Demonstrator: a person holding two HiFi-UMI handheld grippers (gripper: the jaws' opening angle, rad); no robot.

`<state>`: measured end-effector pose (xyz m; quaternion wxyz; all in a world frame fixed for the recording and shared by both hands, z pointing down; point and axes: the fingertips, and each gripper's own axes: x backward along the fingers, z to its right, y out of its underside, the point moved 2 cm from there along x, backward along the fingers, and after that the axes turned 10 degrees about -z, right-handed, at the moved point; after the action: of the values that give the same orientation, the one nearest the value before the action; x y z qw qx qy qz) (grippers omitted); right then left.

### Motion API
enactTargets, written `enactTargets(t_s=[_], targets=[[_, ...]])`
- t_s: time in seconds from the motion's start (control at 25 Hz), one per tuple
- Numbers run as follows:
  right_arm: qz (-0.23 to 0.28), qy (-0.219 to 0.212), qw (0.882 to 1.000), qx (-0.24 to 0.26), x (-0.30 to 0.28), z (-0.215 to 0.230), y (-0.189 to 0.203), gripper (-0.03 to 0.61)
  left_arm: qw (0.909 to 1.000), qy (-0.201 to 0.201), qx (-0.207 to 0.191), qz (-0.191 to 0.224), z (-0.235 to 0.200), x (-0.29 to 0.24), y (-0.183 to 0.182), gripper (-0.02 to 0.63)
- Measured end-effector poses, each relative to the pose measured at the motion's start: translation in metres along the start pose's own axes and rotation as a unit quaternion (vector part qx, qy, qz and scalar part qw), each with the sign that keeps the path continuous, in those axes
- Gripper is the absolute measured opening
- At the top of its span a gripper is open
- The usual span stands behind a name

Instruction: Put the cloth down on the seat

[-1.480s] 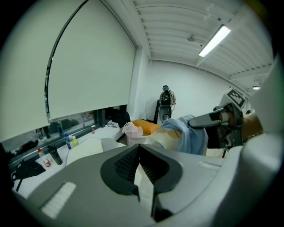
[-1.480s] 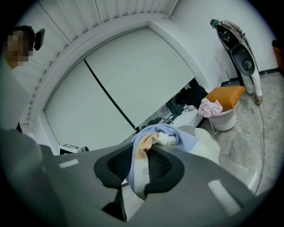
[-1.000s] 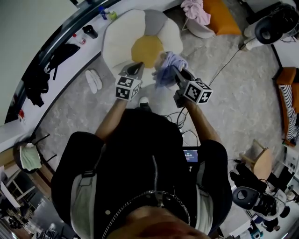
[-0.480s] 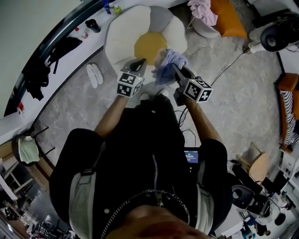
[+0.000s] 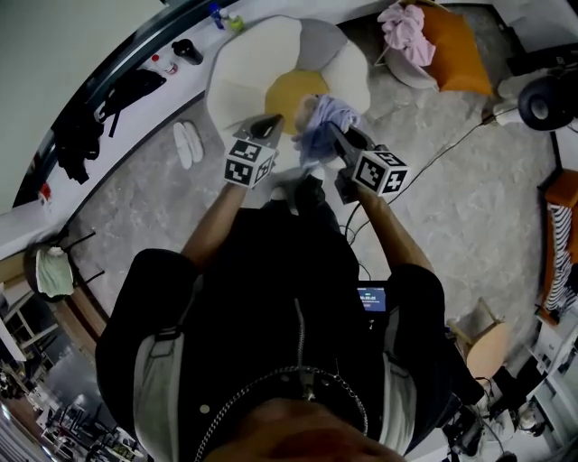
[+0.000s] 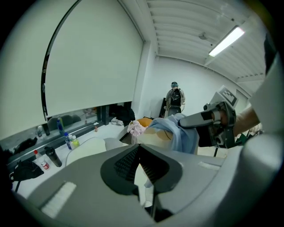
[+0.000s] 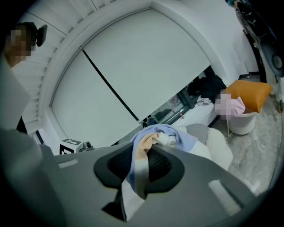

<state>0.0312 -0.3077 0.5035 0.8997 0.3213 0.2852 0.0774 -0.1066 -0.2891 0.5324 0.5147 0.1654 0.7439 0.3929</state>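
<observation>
The right gripper [image 7: 148, 150] has its jaws clamped on the cloth [image 7: 165, 133], a light blue piece with peach and grey parts. The cloth bunches up over the jaw tips, and one strip of it hangs down through the gap between the pads. Beyond and below these jaws lies the seat [image 5: 257, 63], a flower-shaped cushion with white petals and a yellow centre. In the head view the bundle at the jaw tips lies over the near right edge of that yellow centre. Whether any fold touches the cushion cannot be told. The left gripper [image 6: 139, 147] is just beside the right one, to the left of its jaws. Its own jaws are together at the tips with nothing between them, and they point at the near side of the seat. From the left gripper view the cloth shows ahead and to the right of the left jaws, draped over the right gripper's finger. Further past the right jaws, to their right, a white basket [image 7: 243, 123] with a pink garment [image 5: 405, 25] stands against an orange cushion [image 7: 249, 95]. A pair of white slippers [image 5: 187, 144] lies on the floor to the left of the left jaws.
</observation>
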Motion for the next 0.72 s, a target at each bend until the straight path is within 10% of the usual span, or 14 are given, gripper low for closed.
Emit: enactTargets(t_s=[0.72], targets=[[-0.063, -0.050, 0.997, 0.009, -0.017, 0.068, -0.040, 0.074, 0.9982, -0.044, 0.038, -0.011, 0.004, -0.051, -0.032, 0.009]])
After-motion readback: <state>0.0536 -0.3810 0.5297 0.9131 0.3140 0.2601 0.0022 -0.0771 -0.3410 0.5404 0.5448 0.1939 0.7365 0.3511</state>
